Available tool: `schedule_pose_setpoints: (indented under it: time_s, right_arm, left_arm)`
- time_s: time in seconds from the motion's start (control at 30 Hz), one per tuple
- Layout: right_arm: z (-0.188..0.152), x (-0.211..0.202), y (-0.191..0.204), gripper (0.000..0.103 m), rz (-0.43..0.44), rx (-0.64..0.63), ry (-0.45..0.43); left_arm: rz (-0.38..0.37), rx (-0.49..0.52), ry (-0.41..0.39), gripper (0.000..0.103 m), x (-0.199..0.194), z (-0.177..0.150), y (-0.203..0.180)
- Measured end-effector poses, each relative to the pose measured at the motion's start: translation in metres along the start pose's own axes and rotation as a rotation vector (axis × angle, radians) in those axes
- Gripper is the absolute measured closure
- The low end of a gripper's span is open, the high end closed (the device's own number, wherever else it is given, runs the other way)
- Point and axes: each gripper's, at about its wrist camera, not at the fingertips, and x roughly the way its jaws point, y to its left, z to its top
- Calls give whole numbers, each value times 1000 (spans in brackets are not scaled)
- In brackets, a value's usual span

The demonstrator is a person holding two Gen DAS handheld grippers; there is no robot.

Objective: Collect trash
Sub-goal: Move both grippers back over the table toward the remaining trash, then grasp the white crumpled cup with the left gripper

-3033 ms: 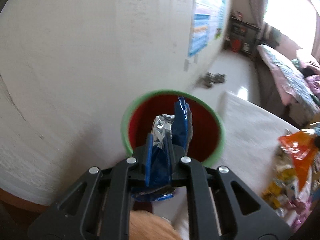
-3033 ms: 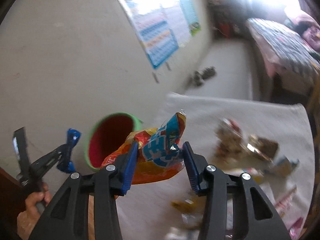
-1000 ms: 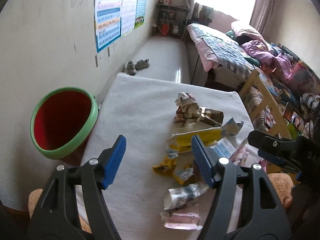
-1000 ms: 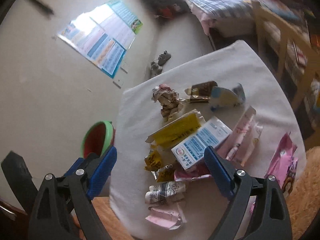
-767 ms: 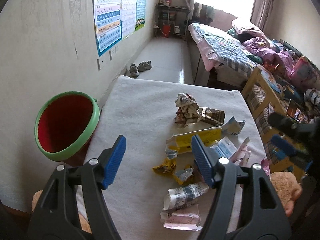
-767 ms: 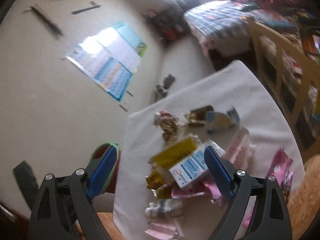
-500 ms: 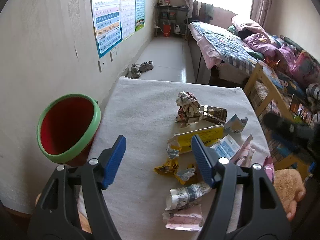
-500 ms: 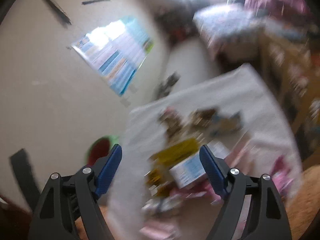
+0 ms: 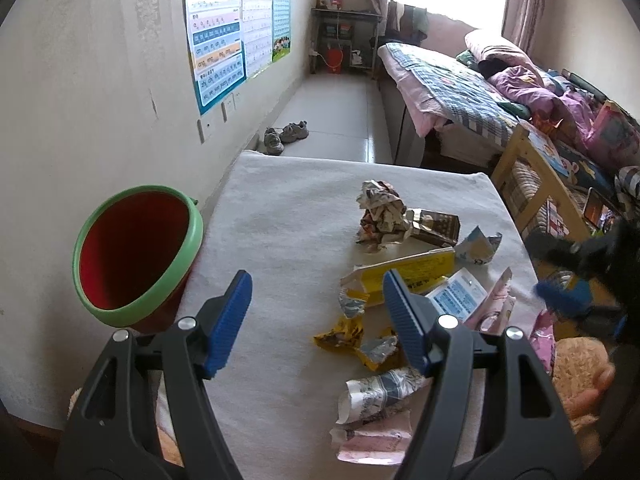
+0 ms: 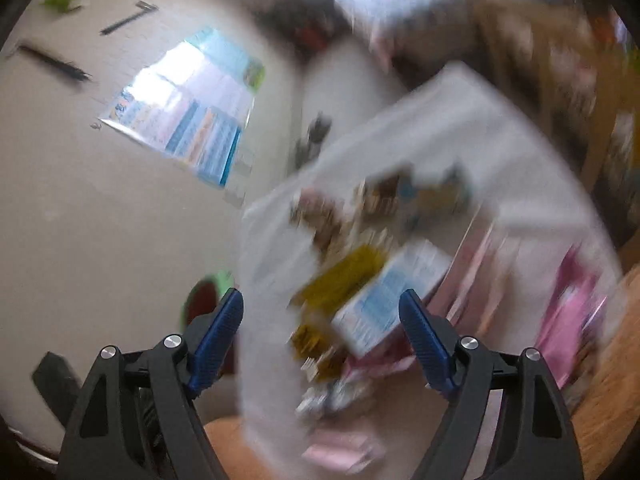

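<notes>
1. The trash lies in a loose heap on the right half of the white cloth (image 9: 280, 240) that covers the table. It holds a crumpled paper ball (image 9: 378, 210), a brown wrapper (image 9: 434, 226), a long yellow box (image 9: 400, 276), a white and blue packet (image 9: 456, 300), a torn yellow wrapper (image 9: 346, 334), a rolled grey wrapper (image 9: 380, 392) and a pink wrapper (image 9: 372, 440).
2. The red bucket with a green rim (image 9: 136, 256) stands just beside the left edge of the table, tilted toward the camera. I see no trash in the part of its inside that shows.
3. The left gripper (image 9: 316, 312) is wide open and holds nothing. The torn yellow wrapper lies ahead of it, between its blue pads (image 9: 230, 320) and nearer the right one; the bucket is to its left.
4. The right gripper (image 10: 322, 338) is also wide open and empty. Its picture is strongly blurred, but the heap lies in front of it and partly between its fingers.
5. I judge that the step in hand is to choose the next piece. It seems best to take a piece at the near edge of the heap, lower the pads on both sides of it, and close on one piece only, so the others are not dragged off the cloth.
6. The light wrappers may slip or spring open, so a firm grip in the middle looks safer.
</notes>
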Motion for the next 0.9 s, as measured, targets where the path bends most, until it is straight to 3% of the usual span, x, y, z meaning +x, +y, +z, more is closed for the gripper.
schedule_pose_setpoints:
  time_s: [0.1,0.17,0.23,0.4,0.57,0.63,0.77,0.9]
  right_arm:
    - [-3,-13,28,22,-241,-262,-180]
    - [-8,-11,38,21,-321,-383,-209]
    - [-13,-4,37,16,-302,-410,-172]
    - [-20,15,15,14,-187,-368,28]
    - [-27,20,-15,14,-205,-307,130]
    - [-29,18,-21,15,-199,-293,148]
    - [-27,20,-28,15,-211,-268,161]
    - [-29,24,-27,15,-230,-297,180]
  left_arm:
    - [25,21,-19,28,-1,-1,-3]
    - [35,30,-30,26,0,-2,-4]
    - [27,27,-25,25,2,-2,-3]
    - [-5,50,21,21,10,-8,2]
    - [-83,69,141,21,32,-35,-2]
    - [-125,103,208,21,43,-51,-9]
    - [-133,199,281,21,58,-74,-24]
    - [-146,189,322,25,73,-76,-26]
